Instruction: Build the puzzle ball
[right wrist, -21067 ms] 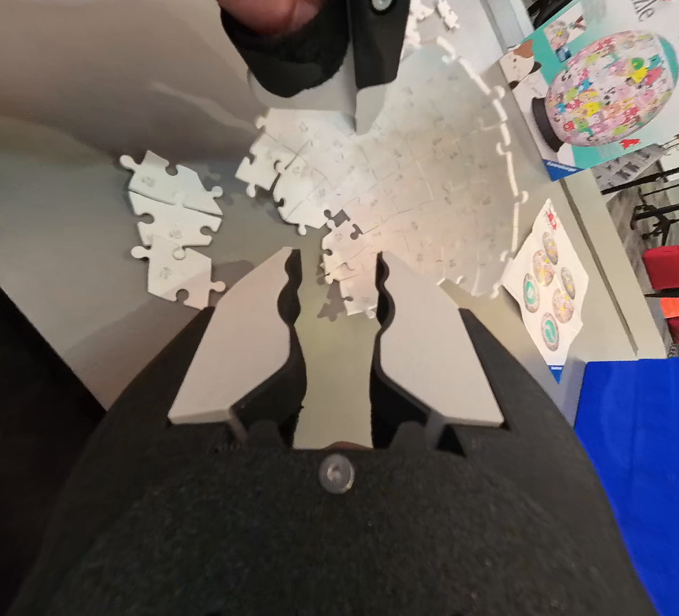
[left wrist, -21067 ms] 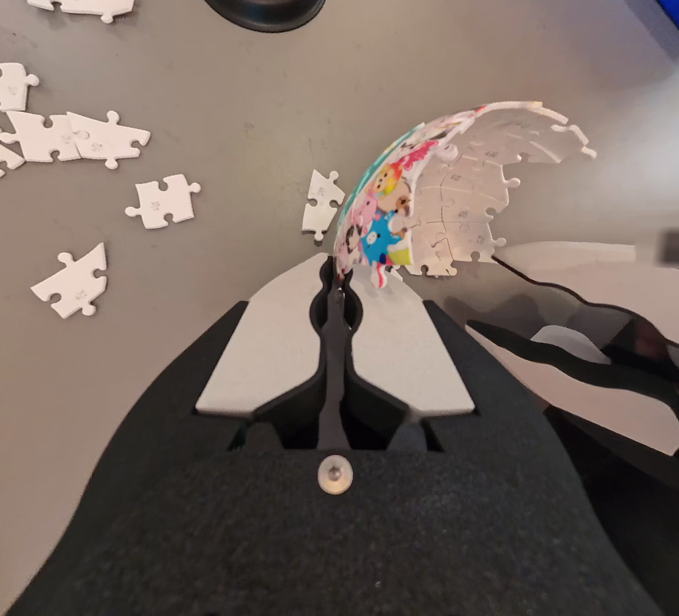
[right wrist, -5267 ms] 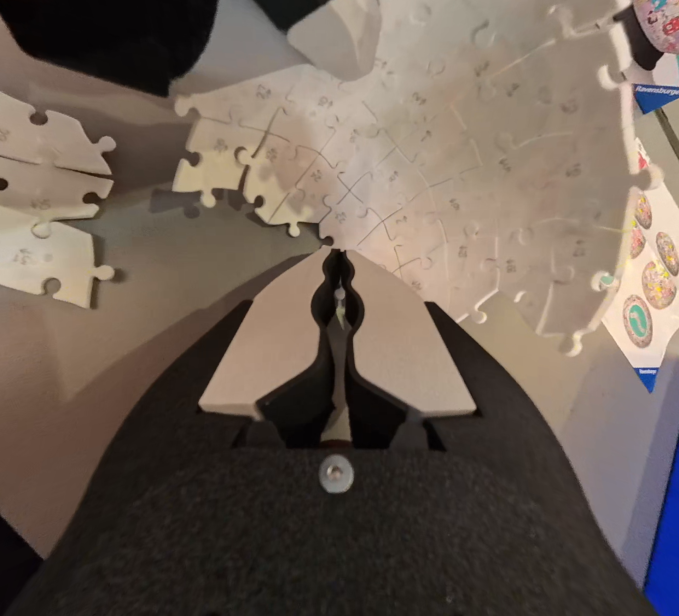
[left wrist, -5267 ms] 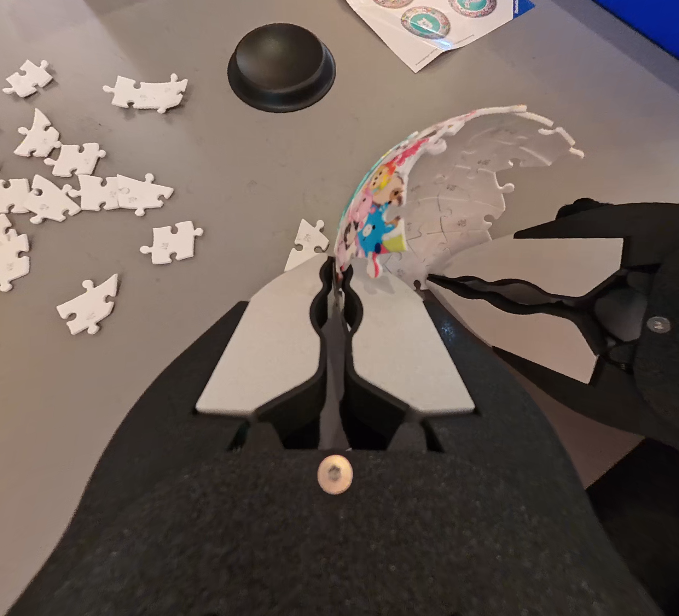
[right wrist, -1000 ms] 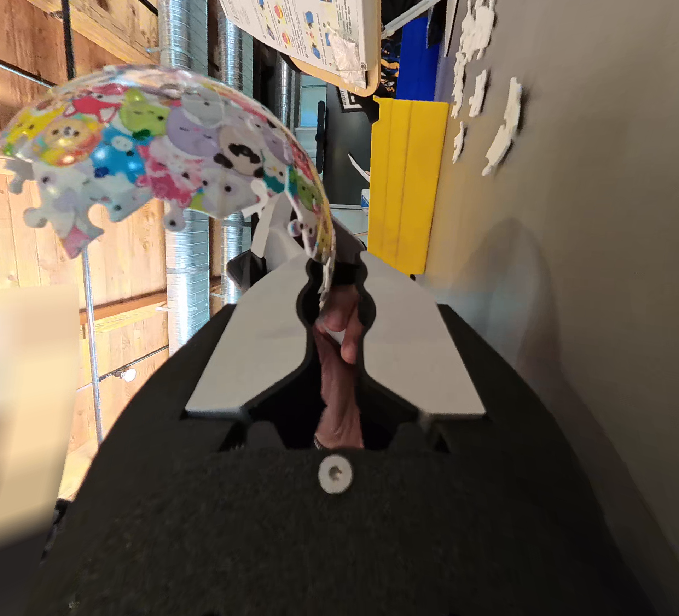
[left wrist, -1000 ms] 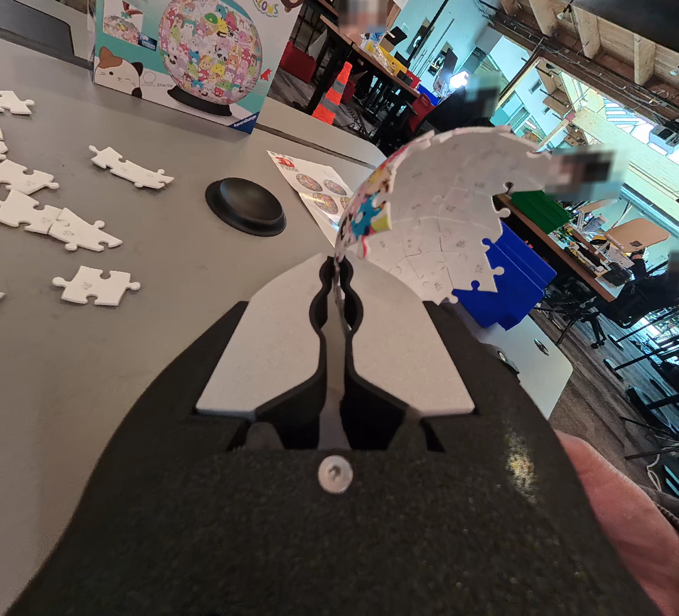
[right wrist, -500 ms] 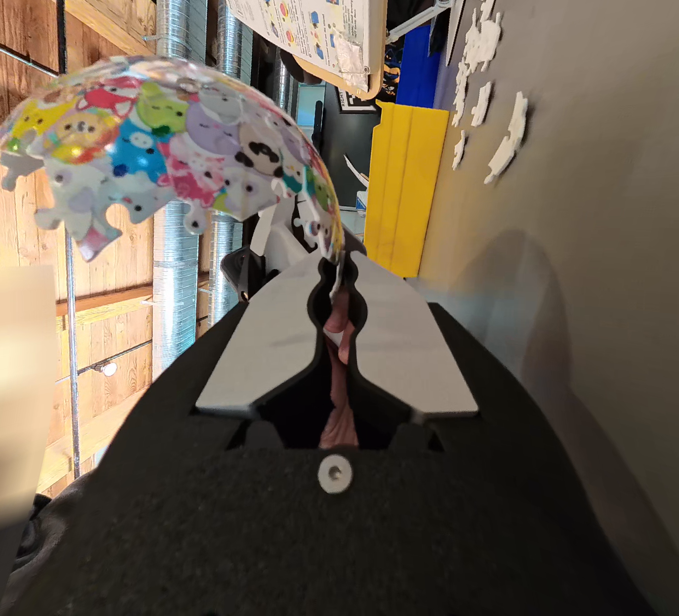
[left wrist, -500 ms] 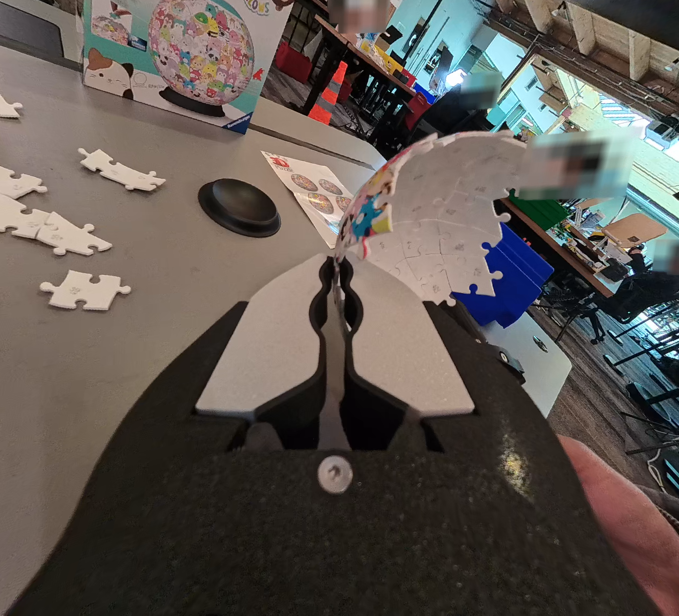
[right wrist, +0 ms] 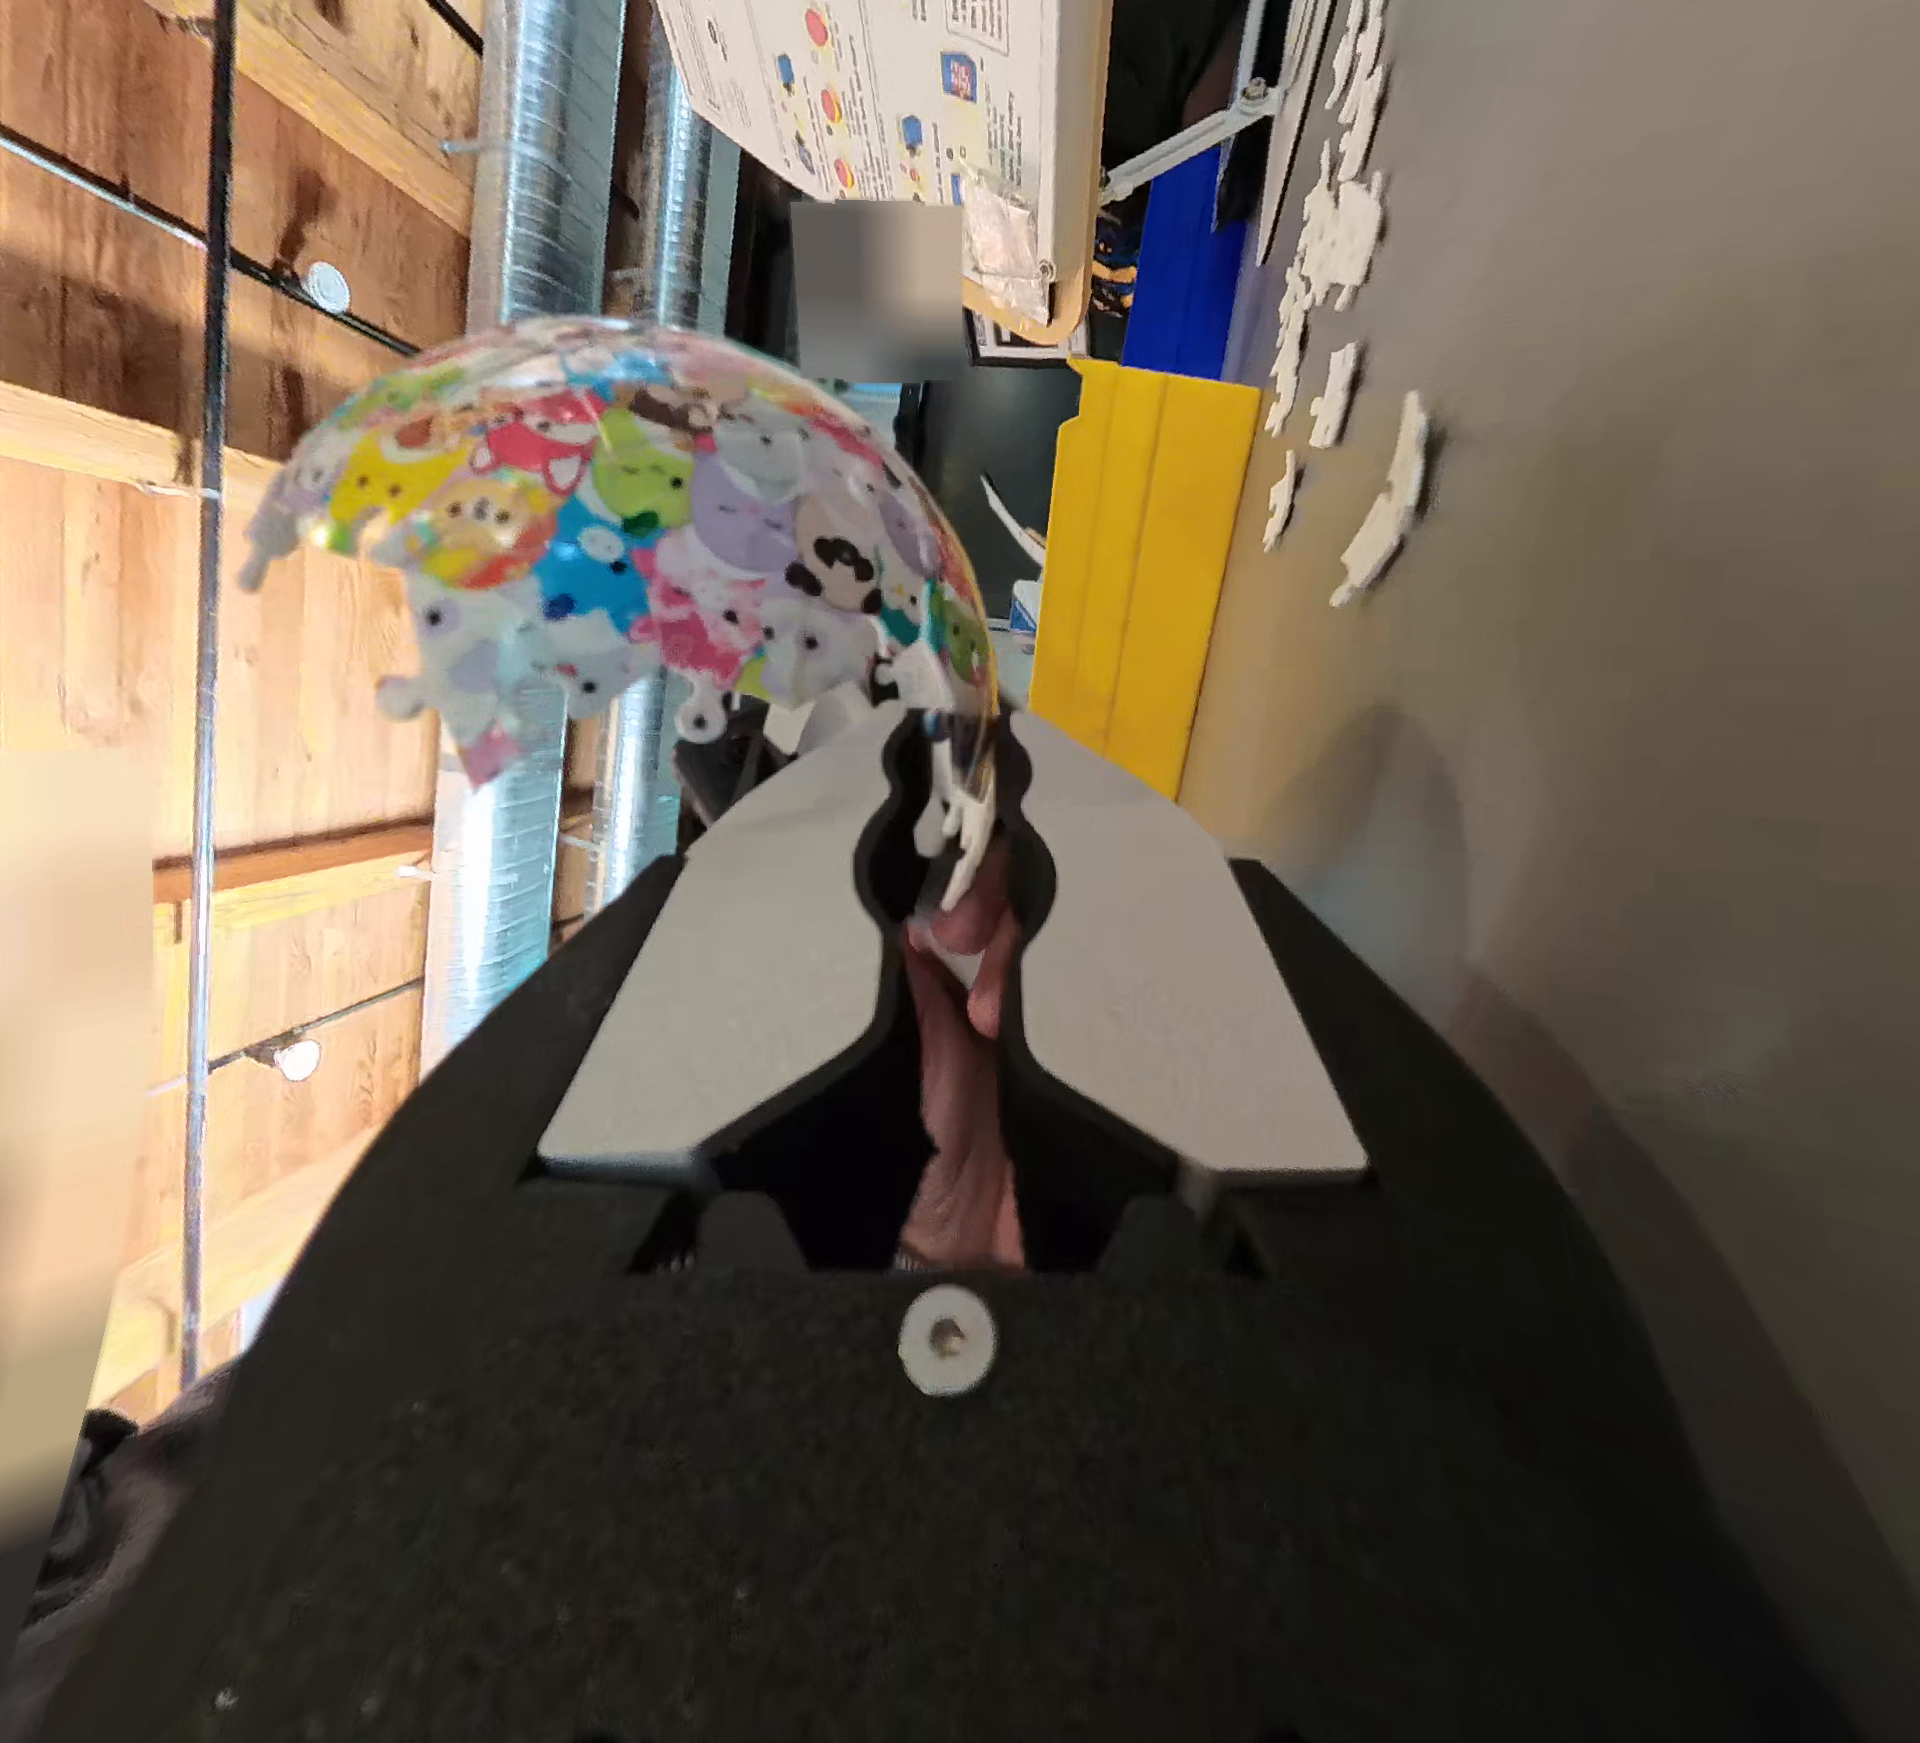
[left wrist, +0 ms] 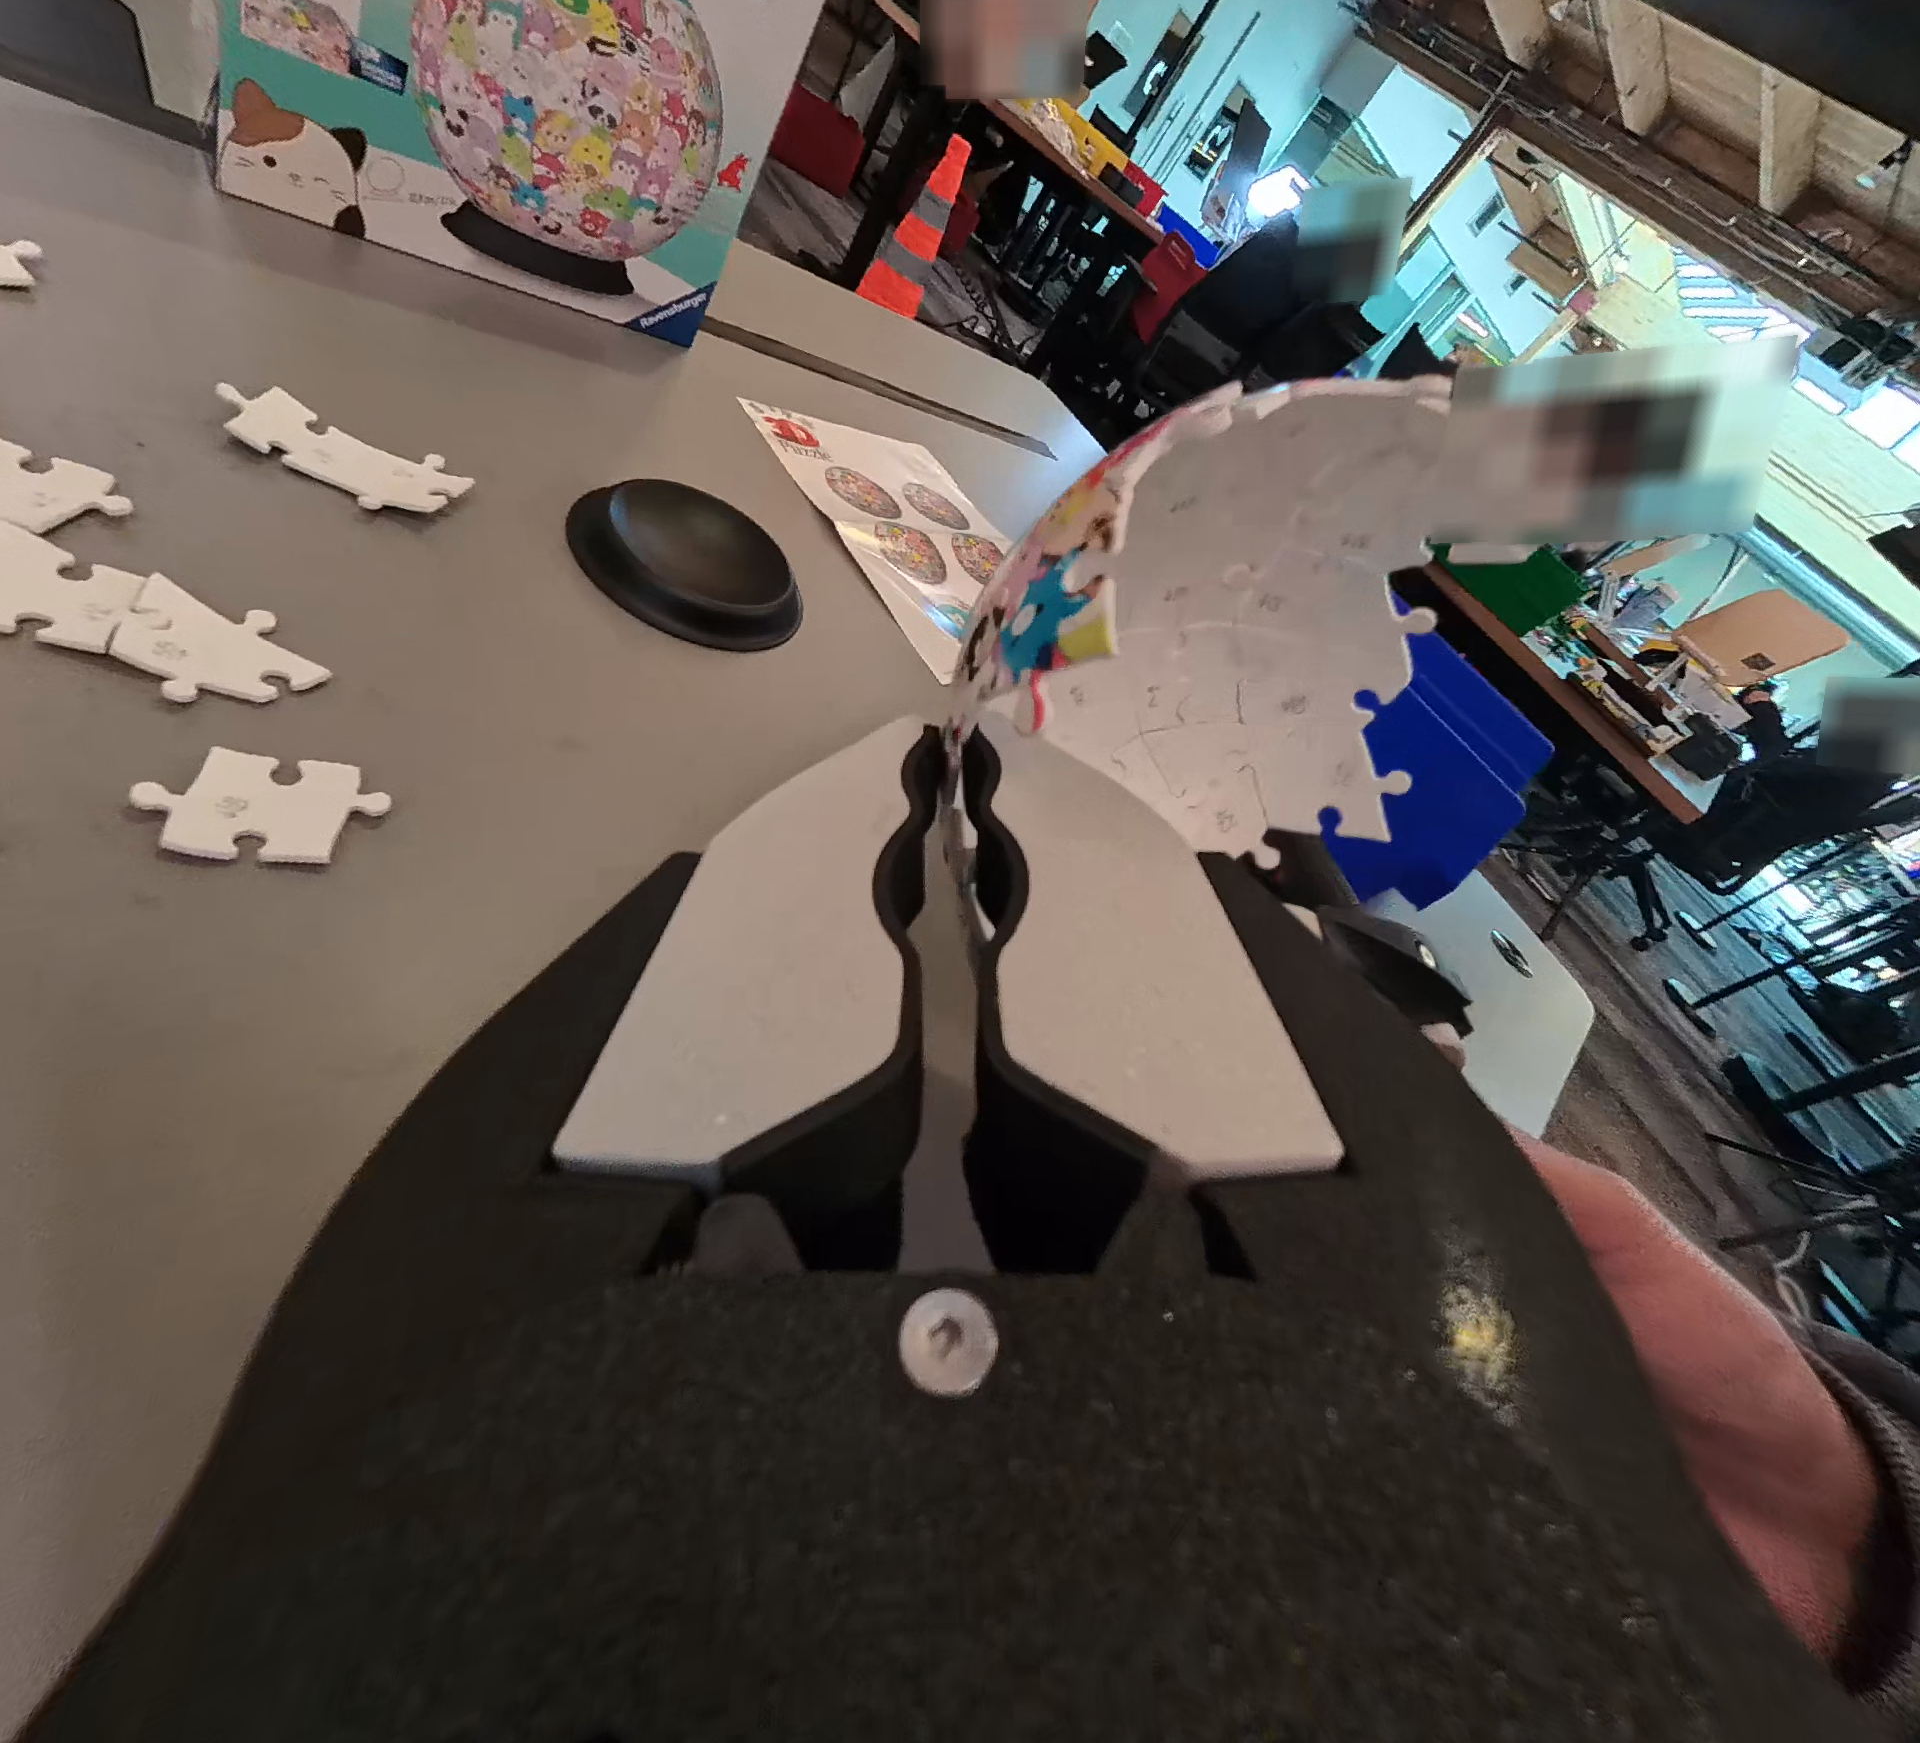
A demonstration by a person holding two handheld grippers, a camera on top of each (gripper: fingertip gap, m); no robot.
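Left wrist view: left gripper [left wrist: 951, 763] & right gripper [right wrist: 951, 763] both pinching half-built puzzle ball [left wrist: 1247, 633], inside white, outside colourful.

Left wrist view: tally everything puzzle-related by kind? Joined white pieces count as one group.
puzzle box: 1
black stand: 1
leaflet: 1
partial ball shell, held off the table: 1
loose white piece groups: 5, three cut by the frame edge
Total: 9
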